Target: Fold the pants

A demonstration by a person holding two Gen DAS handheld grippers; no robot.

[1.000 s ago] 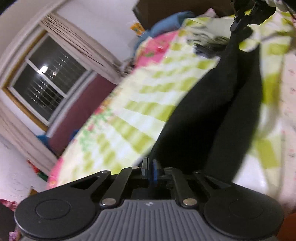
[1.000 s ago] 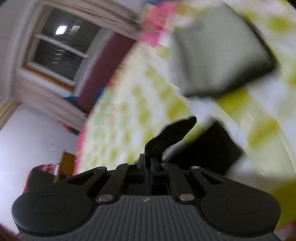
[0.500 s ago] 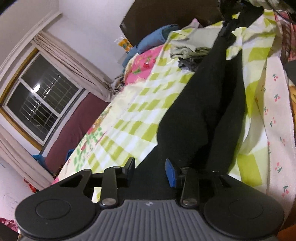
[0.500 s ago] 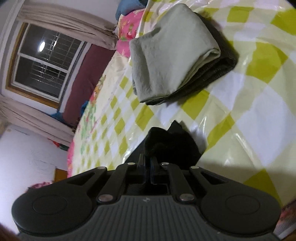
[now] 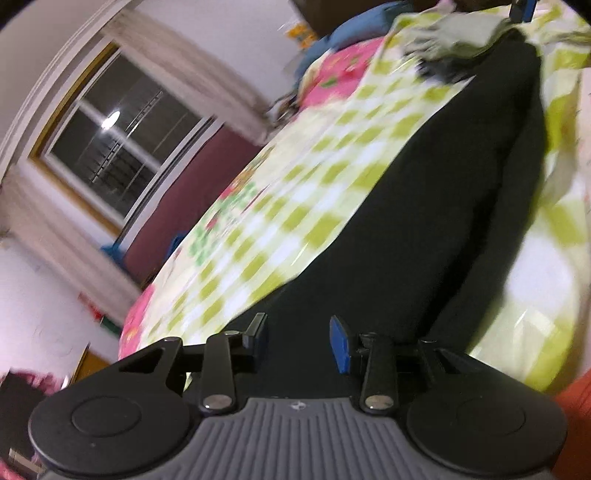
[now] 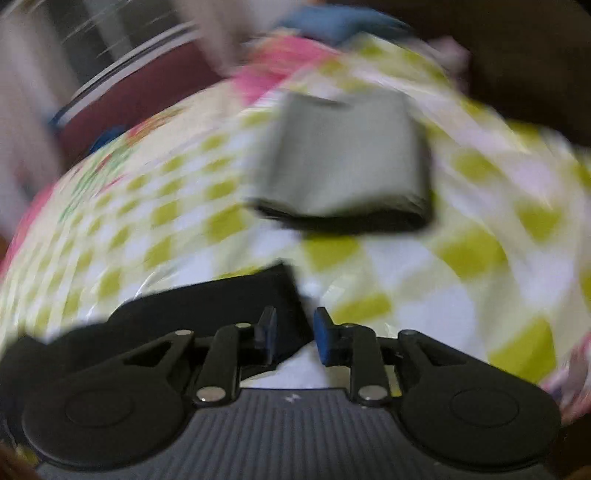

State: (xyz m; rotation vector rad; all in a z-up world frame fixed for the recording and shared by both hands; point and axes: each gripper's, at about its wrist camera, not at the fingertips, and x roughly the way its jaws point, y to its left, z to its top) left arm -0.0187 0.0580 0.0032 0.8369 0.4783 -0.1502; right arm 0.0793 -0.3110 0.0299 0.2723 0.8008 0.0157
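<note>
Black pants [image 5: 443, 206] lie stretched out along the green-checked bed cover [image 5: 295, 199], from my left gripper to the far end. My left gripper [image 5: 299, 339] stands open just above the near end of the pants, its pads clear of the cloth. In the right wrist view the far end of the pants [image 6: 221, 302] lies flat. My right gripper [image 6: 295, 332] hangs over its corner with jaws opening and nothing pinched. Its blue pad also shows at the top right [image 5: 521, 9] of the left wrist view.
A folded stack of grey-green and dark clothes [image 6: 343, 166] lies on the cover just beyond the pants' far end. A blue pillow [image 5: 354, 29] and a dark headboard [image 6: 535, 66] are behind it. A window [image 5: 118, 155] with curtains is on the left.
Both grippers have opened and let go of the pants, which now lie flat. The right gripper rolled level and lifted off the pants' end; the left one pulled back slightly.
</note>
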